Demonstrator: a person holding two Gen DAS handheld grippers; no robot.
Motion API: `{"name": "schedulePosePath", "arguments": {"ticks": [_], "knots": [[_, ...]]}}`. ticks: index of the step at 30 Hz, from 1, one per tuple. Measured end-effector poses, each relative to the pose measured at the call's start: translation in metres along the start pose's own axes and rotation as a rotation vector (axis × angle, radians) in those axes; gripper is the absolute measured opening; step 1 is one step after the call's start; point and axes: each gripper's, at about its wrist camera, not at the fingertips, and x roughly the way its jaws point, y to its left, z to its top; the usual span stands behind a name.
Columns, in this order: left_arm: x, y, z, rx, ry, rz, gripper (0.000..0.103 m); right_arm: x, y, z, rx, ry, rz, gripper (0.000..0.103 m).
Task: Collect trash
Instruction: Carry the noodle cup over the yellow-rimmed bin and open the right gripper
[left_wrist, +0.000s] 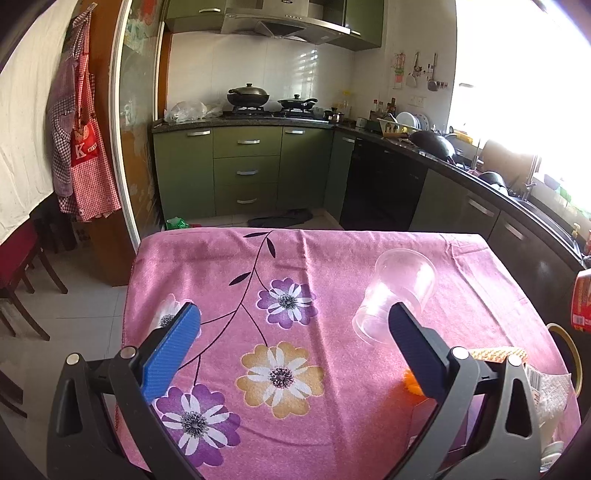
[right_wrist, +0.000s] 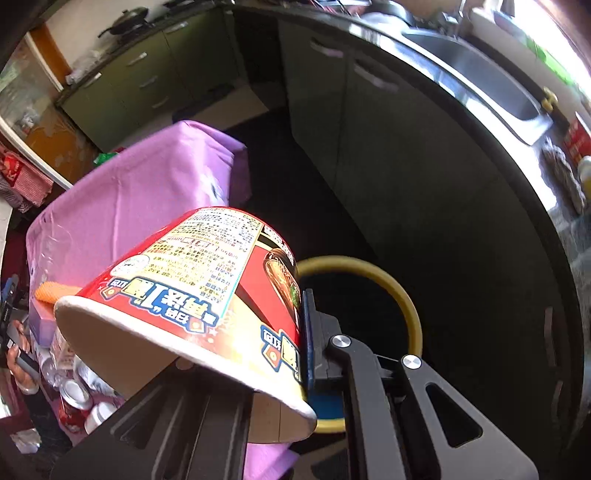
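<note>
Jaws first: we see two grippers. Our right gripper (right_wrist: 308, 354) has its jaws pinched tight on the rim wall of one red noodle cup (right_wrist: 192, 295), which hangs tilted at the centre of the right wrist view, mouth toward the lower left. Just behind the cup, right of centre, sits one dark bin with a yellow rim (right_wrist: 399, 291). Our left gripper (left_wrist: 295, 343) holds its jaws wide apart with nothing between them, low in the left wrist view. One clear plastic cup (left_wrist: 399, 291) lies on its side right of centre, beside the right blue pad. One orange item (left_wrist: 495, 353) and one white wrapper (left_wrist: 550, 391) lie at the lower right. They rest on one worktop under a pink flowered cloth (left_wrist: 295, 266). Beyond it, green kitchen cabinets (left_wrist: 243, 162) carry two pans (left_wrist: 247, 96) on the stove, and two aprons (left_wrist: 81, 147) hang at the upper left.
</note>
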Motion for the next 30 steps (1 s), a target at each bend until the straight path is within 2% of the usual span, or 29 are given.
{"name": "schedulePosePath", "arguments": {"ticks": [5,9,11,13,14,15,16,22,27,30], "knots": [[0.001,-0.001,-0.001,0.004,0.004,-0.002,0.097,0.050,-0.052,-0.025,0.016,0.204,-0.070,0.007],[-0.001,-0.002,-0.001,0.008,0.000,0.001,0.097,0.096,-0.066,-0.038,-0.020,0.339,-0.098,0.007],[-0.001,-0.001,-0.001,0.007,0.002,0.000,0.097,0.112,-0.070,-0.041,-0.035,0.379,-0.112,0.007],[0.001,-0.001,-0.002,0.007,0.007,0.001,0.097,0.124,-0.076,-0.042,-0.038,0.411,-0.116,0.013],[0.002,-0.001,-0.002,0.007,0.012,-0.002,0.097,0.127,-0.076,-0.048,-0.034,0.418,-0.108,0.023],[0.003,-0.001,-0.002,0.009,0.016,-0.005,0.097,0.128,-0.079,-0.049,-0.032,0.411,-0.123,0.043],[0.004,-0.002,-0.003,0.011,0.018,-0.005,0.097,0.126,-0.083,-0.050,-0.041,0.398,-0.150,0.051],[0.007,-0.008,-0.005,0.033,0.034,-0.015,0.097,0.096,-0.106,-0.057,-0.024,0.342,-0.173,0.050],[0.004,-0.013,-0.005,0.051,0.035,-0.026,0.097,0.049,-0.111,-0.072,-0.019,0.246,-0.129,0.050],[-0.002,-0.018,-0.002,0.058,0.044,-0.063,0.097,0.018,-0.108,-0.087,-0.024,0.182,-0.082,0.050]]}}
